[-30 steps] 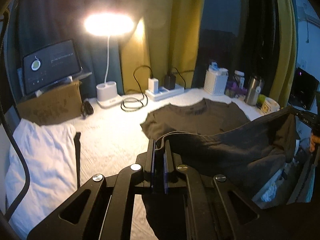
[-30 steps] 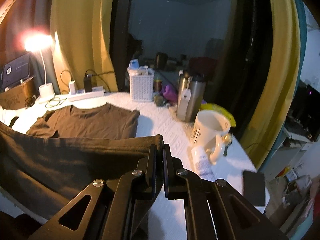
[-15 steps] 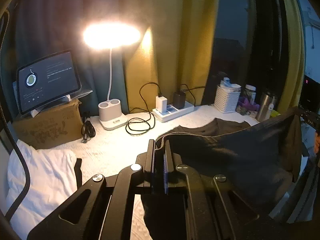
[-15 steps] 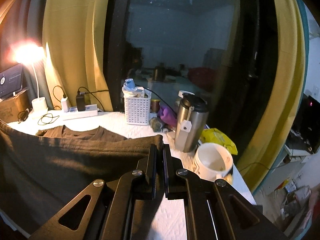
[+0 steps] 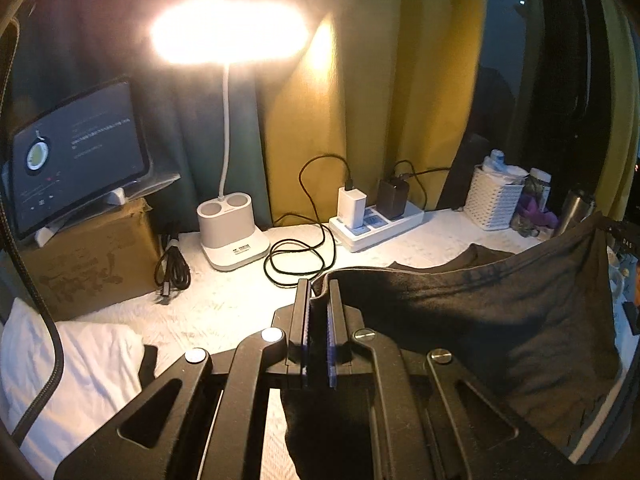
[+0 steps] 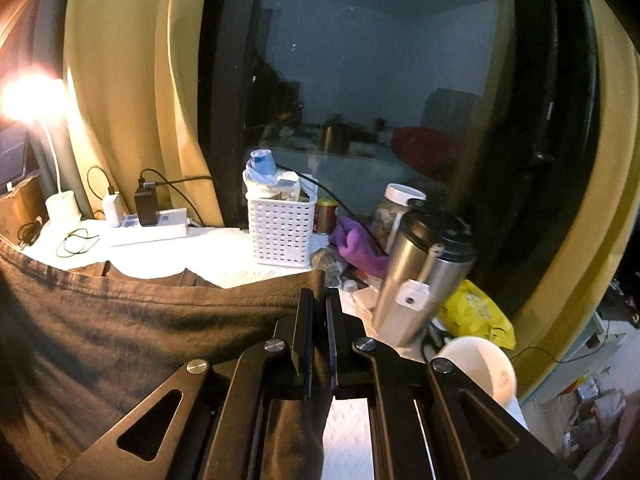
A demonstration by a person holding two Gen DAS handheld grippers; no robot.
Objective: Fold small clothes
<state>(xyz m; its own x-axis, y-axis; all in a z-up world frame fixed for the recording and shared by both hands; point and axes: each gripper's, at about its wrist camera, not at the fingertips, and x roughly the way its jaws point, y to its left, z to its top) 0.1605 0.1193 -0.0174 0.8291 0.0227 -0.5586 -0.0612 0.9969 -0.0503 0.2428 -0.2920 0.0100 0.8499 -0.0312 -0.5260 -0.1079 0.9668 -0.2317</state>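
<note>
The left claw (image 5: 319,292) was clamped on one corner of the dark shirt (image 5: 472,312), and we saw the right claw (image 6: 319,300) pinching the opposite corner (image 6: 140,320), the hem stretched between them above the white surface (image 5: 224,304). The shirt's far part lay flat on that surface. Beyond stood a lamp (image 5: 230,224), a power strip (image 5: 376,222), a white basket (image 6: 280,228) and a steel flask (image 6: 420,268).
</note>
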